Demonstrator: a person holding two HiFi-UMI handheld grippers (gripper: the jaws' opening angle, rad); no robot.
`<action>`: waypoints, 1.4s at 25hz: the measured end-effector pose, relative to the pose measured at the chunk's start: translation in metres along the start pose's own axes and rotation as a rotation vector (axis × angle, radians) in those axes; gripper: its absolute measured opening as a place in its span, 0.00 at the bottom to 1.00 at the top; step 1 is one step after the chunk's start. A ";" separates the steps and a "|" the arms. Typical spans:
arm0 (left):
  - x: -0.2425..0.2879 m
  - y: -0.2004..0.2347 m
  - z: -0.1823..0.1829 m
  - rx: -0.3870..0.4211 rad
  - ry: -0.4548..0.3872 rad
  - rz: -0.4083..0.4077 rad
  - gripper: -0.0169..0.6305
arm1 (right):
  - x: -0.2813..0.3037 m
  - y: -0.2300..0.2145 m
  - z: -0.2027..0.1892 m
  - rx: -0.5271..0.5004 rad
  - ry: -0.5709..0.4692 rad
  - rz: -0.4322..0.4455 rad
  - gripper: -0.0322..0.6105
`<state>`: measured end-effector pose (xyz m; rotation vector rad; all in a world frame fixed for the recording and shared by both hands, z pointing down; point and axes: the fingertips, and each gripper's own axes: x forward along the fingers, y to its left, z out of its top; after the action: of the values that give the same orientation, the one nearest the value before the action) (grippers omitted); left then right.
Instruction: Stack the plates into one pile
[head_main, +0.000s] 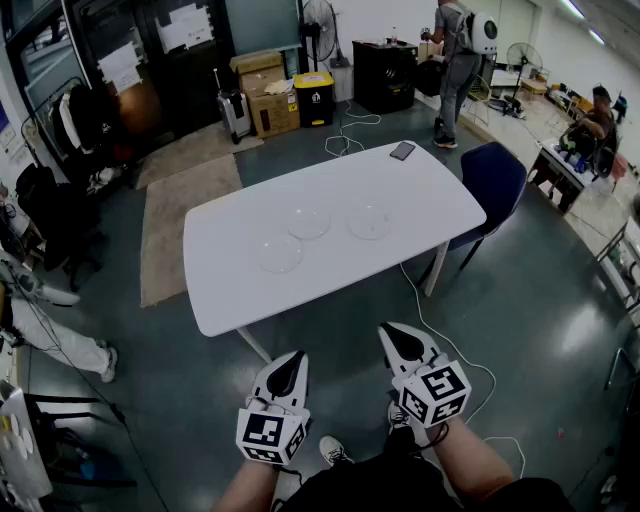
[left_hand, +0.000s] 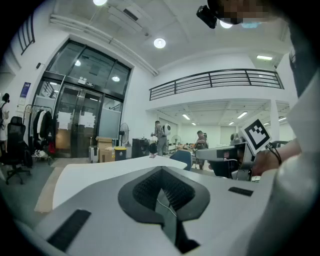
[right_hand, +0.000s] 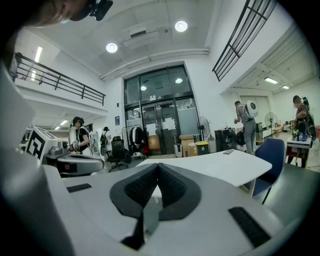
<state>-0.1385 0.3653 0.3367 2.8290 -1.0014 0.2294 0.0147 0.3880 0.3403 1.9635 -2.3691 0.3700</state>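
Note:
Three clear glass plates lie apart on the white table (head_main: 240, 295): one plate (head_main: 279, 254) nearest me, a second plate (head_main: 309, 223) in the middle, a third plate (head_main: 369, 221) to the right. My left gripper (head_main: 293, 363) and right gripper (head_main: 396, 335) hang side by side well short of the table's near edge, both shut and empty. In the left gripper view the left gripper (left_hand: 161, 174) has its jaws together, with the table top (left_hand: 90, 172) ahead. In the right gripper view the right gripper (right_hand: 159, 170) is likewise shut before the table (right_hand: 220, 167).
A dark phone (head_main: 402, 151) lies at the table's far right corner. A blue chair (head_main: 492, 183) stands at the right end. A cable (head_main: 450, 345) trails over the floor by the table leg. People work at the back right; boxes and a yellow bin (head_main: 314, 98) stand behind.

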 end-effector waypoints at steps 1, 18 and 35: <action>0.000 -0.001 0.000 -0.001 0.000 0.000 0.05 | -0.001 0.000 0.000 0.000 0.000 0.002 0.08; 0.047 -0.016 0.008 0.010 0.014 0.047 0.05 | 0.021 -0.052 0.016 0.009 -0.022 0.087 0.08; 0.143 -0.057 0.025 -0.018 -0.026 0.177 0.05 | 0.044 -0.160 0.050 -0.024 -0.048 0.219 0.08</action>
<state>0.0096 0.3174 0.3343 2.7354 -1.2539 0.2003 0.1682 0.3082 0.3249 1.7268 -2.6136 0.3042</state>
